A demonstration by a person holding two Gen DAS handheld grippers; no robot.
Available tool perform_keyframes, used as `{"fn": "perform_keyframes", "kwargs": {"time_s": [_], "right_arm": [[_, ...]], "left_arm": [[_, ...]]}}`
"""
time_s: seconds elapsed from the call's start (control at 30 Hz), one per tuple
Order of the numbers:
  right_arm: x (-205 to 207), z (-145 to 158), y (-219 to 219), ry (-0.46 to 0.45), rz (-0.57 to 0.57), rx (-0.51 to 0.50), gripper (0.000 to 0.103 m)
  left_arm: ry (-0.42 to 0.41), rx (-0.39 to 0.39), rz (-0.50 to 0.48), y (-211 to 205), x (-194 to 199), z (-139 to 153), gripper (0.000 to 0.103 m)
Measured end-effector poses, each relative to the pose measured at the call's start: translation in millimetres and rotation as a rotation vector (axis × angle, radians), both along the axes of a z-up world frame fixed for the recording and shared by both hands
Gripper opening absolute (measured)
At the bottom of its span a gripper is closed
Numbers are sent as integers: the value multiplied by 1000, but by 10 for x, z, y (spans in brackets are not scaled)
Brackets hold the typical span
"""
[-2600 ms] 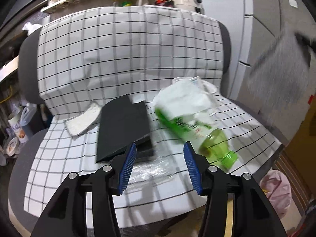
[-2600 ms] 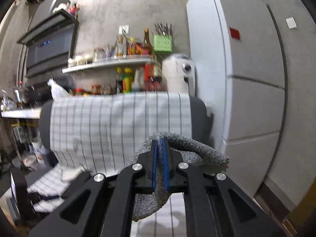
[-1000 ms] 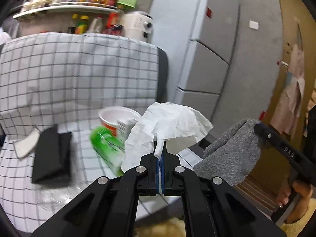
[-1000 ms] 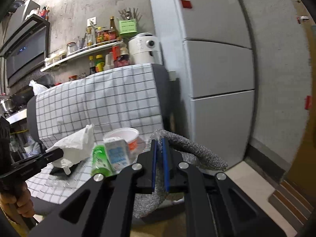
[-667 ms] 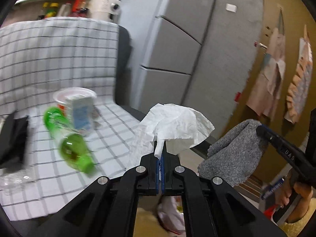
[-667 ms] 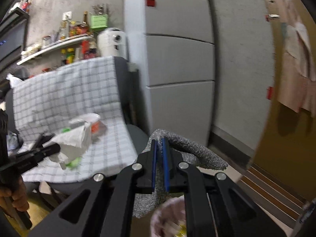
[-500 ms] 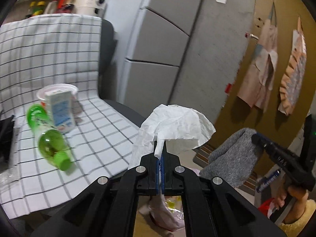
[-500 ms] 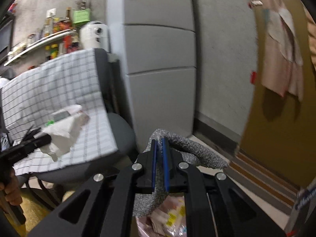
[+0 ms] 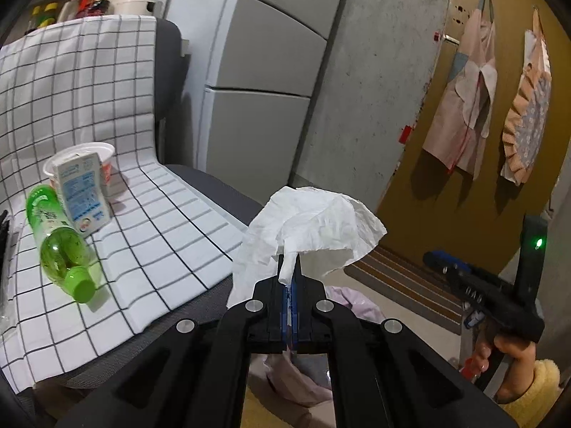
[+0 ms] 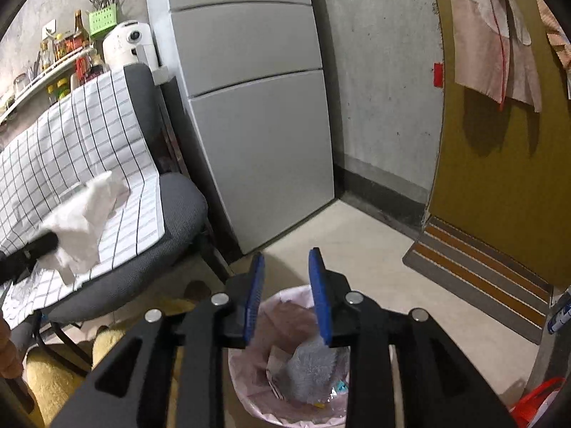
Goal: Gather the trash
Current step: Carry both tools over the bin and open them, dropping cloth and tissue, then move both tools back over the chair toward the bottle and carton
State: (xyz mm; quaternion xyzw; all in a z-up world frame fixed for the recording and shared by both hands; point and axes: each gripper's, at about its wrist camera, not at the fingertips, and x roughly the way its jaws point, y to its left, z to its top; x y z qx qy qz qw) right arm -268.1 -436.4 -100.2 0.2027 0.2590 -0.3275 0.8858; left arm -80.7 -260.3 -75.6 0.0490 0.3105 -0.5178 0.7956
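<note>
Right gripper (image 10: 286, 294) hangs directly above the pink-lined round waste bin (image 10: 249, 367) on the floor, jaws parted and holding nothing; a grey fuzzy cloth (image 10: 310, 371) lies inside the bin beneath them, so that item reads as deposited. Left gripper (image 9: 289, 306) has its jaws pressed together on a crumpled white paper tissue (image 9: 310, 232), which billows above the blue pads. In the left wrist view the pink liner shows just below and beyond the jaws, so the tissue is near the bin but probably not yet squarely over its mouth. Step in hand, by my judgement: carrying the tissue to the bin for drop-off. Next move calls for bringing the left gripper over the bin opening, with the right one cleared aside, then parting the jaws; light paper may cling to a pad or drift, so release low. Remaining on the checked white cloth over the grey chair (image 9: 171, 214): a green plastic bottle (image 9: 60, 242) lying on its side, a small white-and-blue carton (image 9: 84, 192) and a white disposable bowl (image 9: 96, 153) behind it, the carton touching the bottle.
</note>
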Motion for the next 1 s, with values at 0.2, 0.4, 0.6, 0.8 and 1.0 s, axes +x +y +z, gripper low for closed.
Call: {"fn": "perform_keyframes", "kwargs": {"time_s": [0.2,0.4,0.6,0.8,1.0], "right_arm": [[-177,239,-11,-78,-43,-57,26],[-345,445,-34,-131,-78,-108,26],[-469,446,-111,-132,-102,-121,26],[-511,337,-214,-119,-119,-92,26],[-479,299,-218,-110,-111,-81,26]], "left_arm": [[0,61,-129,-293,-283,-183,1],[8,82,-277,-669,-575,-342,2],[66,128,-349,-1056,-647,-561,4],[100,202,-363,-1258,-648,-777,24],[98,207,-347,-1213,-607,-809,28]]}}
